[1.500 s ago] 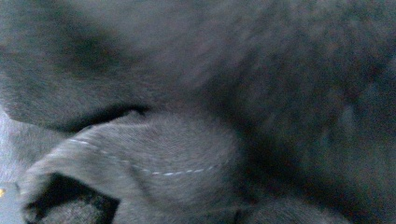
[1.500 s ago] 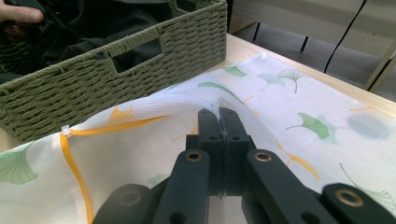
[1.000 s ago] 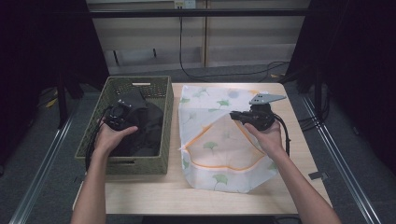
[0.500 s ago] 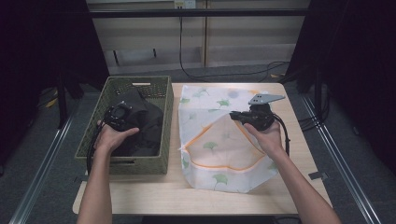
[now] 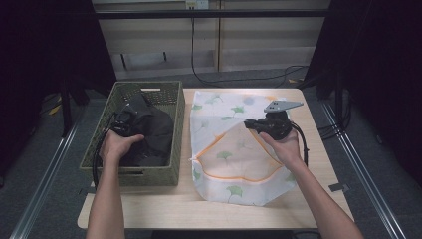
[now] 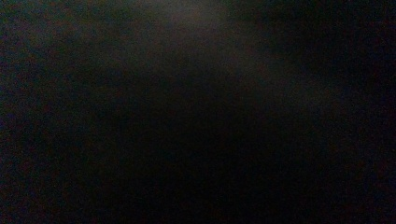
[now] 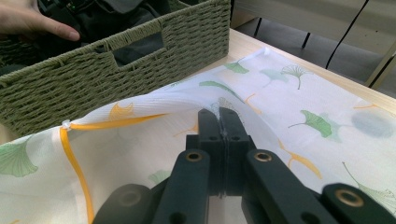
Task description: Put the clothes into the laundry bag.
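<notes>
A white mesh bag point(image 5: 234, 149) printed with green leaves and edged in orange lies on the wooden table point(image 5: 318, 149). My right gripper point(image 5: 250, 124) is shut on a fold of the bag's upper layer near its orange opening and holds it raised. In the right gripper view the jaws point(image 7: 219, 114) are pressed together with the bag's fabric point(image 7: 299, 102) pinched at their tips. My left gripper point(image 5: 124, 121) is pushed into dark clothes point(image 5: 154, 132) inside a green woven basket point(image 5: 149, 177). The left gripper view is dark, so its jaws are hidden.
The basket point(image 7: 116, 74) stands at the table's left side, right beside the bag. A hand point(image 7: 28, 21) rests on the dark clothes in it. Behind the table are a low wooden shelf point(image 5: 214, 45) and floor cables point(image 5: 239, 79). Metal rails point(image 5: 368, 174) run along both sides.
The left hand shifts slightly over the clothes in the basket. The right gripper stays shut on the bag in about the same place.
</notes>
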Available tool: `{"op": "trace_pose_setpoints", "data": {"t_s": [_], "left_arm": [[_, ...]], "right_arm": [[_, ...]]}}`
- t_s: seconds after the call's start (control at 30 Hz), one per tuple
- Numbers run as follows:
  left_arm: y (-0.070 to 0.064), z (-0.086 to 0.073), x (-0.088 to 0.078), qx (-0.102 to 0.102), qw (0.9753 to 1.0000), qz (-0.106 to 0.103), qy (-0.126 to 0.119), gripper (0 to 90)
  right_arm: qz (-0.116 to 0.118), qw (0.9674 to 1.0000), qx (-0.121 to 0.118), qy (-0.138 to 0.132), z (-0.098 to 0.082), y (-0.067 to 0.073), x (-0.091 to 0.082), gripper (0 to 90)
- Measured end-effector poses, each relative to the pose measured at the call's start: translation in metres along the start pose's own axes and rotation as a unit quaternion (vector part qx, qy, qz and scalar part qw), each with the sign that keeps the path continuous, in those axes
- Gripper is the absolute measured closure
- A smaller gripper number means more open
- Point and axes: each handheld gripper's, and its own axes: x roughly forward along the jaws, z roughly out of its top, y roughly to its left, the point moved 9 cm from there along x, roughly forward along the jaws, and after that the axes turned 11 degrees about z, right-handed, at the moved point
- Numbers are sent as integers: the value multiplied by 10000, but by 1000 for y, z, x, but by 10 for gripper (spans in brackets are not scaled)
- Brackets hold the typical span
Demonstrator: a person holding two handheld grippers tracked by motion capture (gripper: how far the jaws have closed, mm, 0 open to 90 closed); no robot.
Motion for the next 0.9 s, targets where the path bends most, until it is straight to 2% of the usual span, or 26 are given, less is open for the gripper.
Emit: {"op": "trace_pose_setpoints", "data": {"t_s": [0.03,0.07,0.13,0.2,0.23,0.3,0.33,0.4,0.47,0.57,0.67,0.7,0.77,0.83,0.87,0.9], "left_arm": [[1,0,-1,15,10000,-26,-17,519],[0,-1,-2,-3,10000,-63,-39,553],[2,-1,-4,-81,9997,-188,-107,602],[3,1,-6,-76,9995,-222,-190,638],[4,2,-8,-63,9994,-209,-264,650],[4,7,-13,-205,9983,-234,-494,674],[6,10,-17,-218,9973,-158,-683,676],[5,15,-26,-227,9948,-270,-957,686],[4,19,-33,-224,9918,-292,-1224,690],[4,21,-46,-204,9877,-364,-1504,693],[5,25,-64,-256,9806,-474,-1884,693],[5,26,-74,-305,9762,-504,-2086,694],[4,27,-84,-289,9720,-510,-2275,694],[3,27,-95,-297,9658,-524,-2522,694],[3,27,-99,-280,9638,-515,-2599,693],[2,26,-106,-307,9596,-567,-2737,693]], "right_arm": [[1,10000,2,-7,0,0,0,900],[-4,10000,4,-9,1,0,0,900],[15,10000,-2,7,0,2,2,900],[44,10000,-24,18,0,3,3,900],[61,10000,-17,24,0,3,4,900],[56,10000,-37,29,1,3,5,900],[48,10000,-36,29,1,3,5,900],[75,10000,-36,33,1,4,6,900],[56,10000,-39,36,1,5,7,900],[58,10000,-33,36,1,4,7,900],[29,10000,-16,22,0,4,5,900],[16,10000,-6,23,0,4,5,900],[-3,10000,1,-4,1,3,4,900],[0,10000,-8,7,0,2,3,900],[4,10000,-1,6,0,2,4,900],[-9,10000,18,4,0,2,3,900]]}}
